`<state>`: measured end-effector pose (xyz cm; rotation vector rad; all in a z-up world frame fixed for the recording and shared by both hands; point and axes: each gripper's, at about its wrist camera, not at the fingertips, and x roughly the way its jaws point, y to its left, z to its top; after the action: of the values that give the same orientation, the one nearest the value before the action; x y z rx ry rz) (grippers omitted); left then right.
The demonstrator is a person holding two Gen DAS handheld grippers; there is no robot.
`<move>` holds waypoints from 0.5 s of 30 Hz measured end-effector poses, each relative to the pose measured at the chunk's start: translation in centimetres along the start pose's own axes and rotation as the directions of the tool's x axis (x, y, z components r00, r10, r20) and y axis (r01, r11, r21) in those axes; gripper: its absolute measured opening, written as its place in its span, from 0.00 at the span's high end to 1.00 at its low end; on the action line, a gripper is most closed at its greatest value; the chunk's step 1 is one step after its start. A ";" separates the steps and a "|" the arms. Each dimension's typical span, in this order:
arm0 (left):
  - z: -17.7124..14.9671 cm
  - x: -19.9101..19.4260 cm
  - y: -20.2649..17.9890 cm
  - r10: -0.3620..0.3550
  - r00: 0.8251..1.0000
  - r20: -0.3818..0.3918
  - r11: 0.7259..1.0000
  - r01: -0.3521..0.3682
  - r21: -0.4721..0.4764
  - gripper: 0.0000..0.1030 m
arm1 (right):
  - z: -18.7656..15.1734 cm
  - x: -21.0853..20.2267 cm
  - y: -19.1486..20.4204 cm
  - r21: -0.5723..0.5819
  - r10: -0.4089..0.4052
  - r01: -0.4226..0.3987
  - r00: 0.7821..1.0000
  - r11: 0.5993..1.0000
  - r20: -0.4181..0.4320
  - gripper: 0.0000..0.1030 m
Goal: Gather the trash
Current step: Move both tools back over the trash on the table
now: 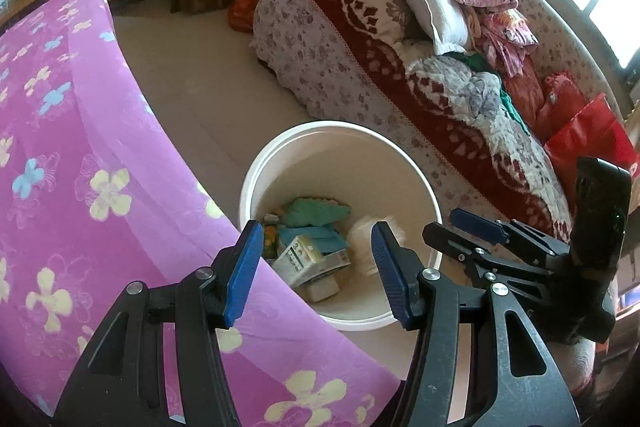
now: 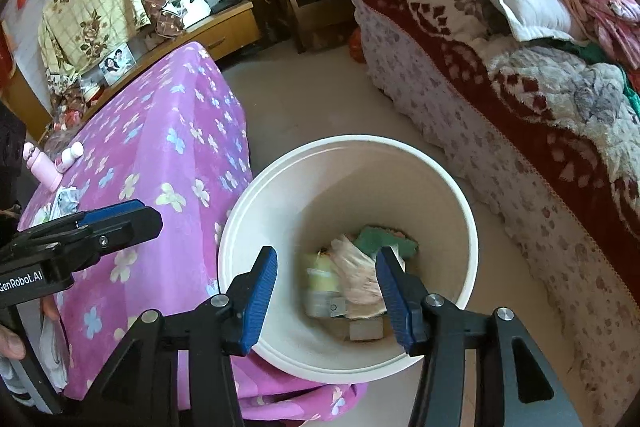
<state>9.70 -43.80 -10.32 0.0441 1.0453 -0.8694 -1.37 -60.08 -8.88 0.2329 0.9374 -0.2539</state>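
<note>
Trash blurred inside bin

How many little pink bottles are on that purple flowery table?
2. A pink bottle stands at the far left of the tablecloth, and a smaller white-capped bottle leans just beside it. The left gripper may hide others.

Left gripper hangs with its blue pads spread wide apart, nothing between them, fingers pointing forward and down. Right gripper shows the same: jaws parted, pads empty, angled downward. From the left wrist view the right gripper sits just off to the right side, close alongside. A bare hand shows at the left edge of the right wrist view, by the left gripper's body.
</note>
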 end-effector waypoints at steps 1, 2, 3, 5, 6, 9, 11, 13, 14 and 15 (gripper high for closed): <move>0.0 -0.1 0.0 0.004 1.000 0.002 1.000 -0.004 0.004 0.47 | 0.0 0.1 0.0 -0.002 0.000 0.000 1.000 1.000 -0.002 0.52; -0.1 -0.1 0.0 0.010 1.000 0.003 1.000 -0.010 0.007 0.47 | 0.0 0.2 0.0 -0.003 0.002 -0.002 1.000 1.000 -0.005 0.52; -0.2 -0.2 0.0 0.018 1.000 0.004 1.000 -0.018 0.009 0.47 | -0.1 0.2 0.1 -0.002 0.005 -0.005 1.000 1.000 -0.008 0.52; -0.3 -0.3 0.1 0.031 1.000 0.005 0.999 -0.031 0.010 0.47 | -0.2 0.4 0.2 0.003 0.011 -0.011 1.000 1.000 -0.014 0.52; -0.4 -0.5 0.2 0.044 0.999 0.009 0.999 -0.044 0.011 0.47 | -0.2 0.5 0.3 0.005 0.014 -0.014 1.000 1.000 -0.017 0.52; -0.6 -1.0 0.4 0.088 0.996 0.027 0.996 -0.089 0.014 0.47 | -0.3 0.5 0.7 0.001 0.019 -0.019 1.000 1.000 -0.018 0.52; -0.8 -1.5 0.7 0.113 0.993 0.040 0.993 -0.114 0.016 0.47 | -0.2 0.4 1.0 -0.005 0.018 -0.018 1.000 1.000 -0.015 0.52; -0.8 -1.9 1.0 0.134 0.990 0.048 0.991 -0.135 0.018 0.47 | -0.2 0.2 1.4 -0.012 0.019 -0.019 1.000 1.000 -0.012 0.52; -0.9 -2.0 1.1 0.143 0.988 0.052 0.989 -0.144 0.018 0.47 | -0.2 0.2 1.6 -0.015 0.019 -0.019 1.000 1.000 -0.011 0.52; -1.0 -2.2 1.3 0.150 0.987 0.055 0.988 -0.151 0.018 0.47 | -0.2 0.1 1.8 -0.018 0.020 -0.020 1.000 1.000 -0.010 0.52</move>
<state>9.34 -41.16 -9.57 0.1168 0.9689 -0.7412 -0.86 -58.36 -8.93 0.2269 0.9461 -0.2260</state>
